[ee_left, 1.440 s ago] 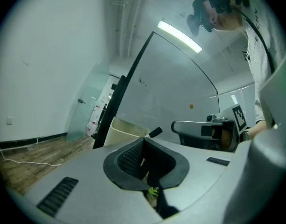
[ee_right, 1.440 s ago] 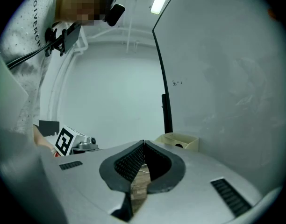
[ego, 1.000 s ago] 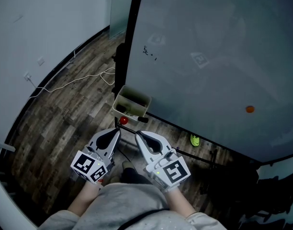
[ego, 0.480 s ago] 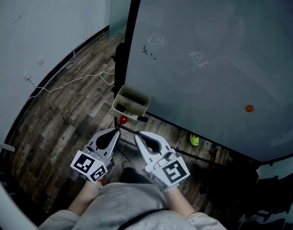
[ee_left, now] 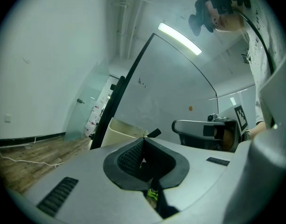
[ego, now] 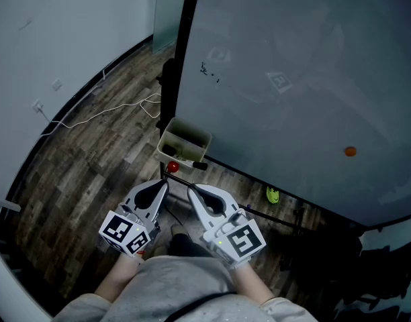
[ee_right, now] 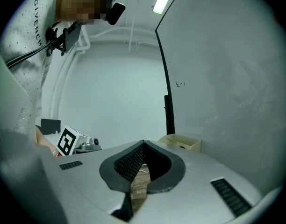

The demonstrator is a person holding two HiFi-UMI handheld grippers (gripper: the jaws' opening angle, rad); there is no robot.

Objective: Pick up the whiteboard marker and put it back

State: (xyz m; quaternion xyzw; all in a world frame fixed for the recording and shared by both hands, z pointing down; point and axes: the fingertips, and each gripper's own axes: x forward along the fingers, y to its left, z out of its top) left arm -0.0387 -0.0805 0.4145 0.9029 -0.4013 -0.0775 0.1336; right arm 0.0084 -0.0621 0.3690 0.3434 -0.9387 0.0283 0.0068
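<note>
My left gripper and right gripper are both clenched on nothing, on my side of the tray. The marker lies at the tray's near edge, with its dark end sticking out.

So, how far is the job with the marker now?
Nothing looks done yet. The left gripper and the right gripper are both shut and empty, short of the beige tray on the whiteboard. A dark marker-like thing juts from the tray's near rim, untouched. Picking it up and putting it back are both left.
</note>
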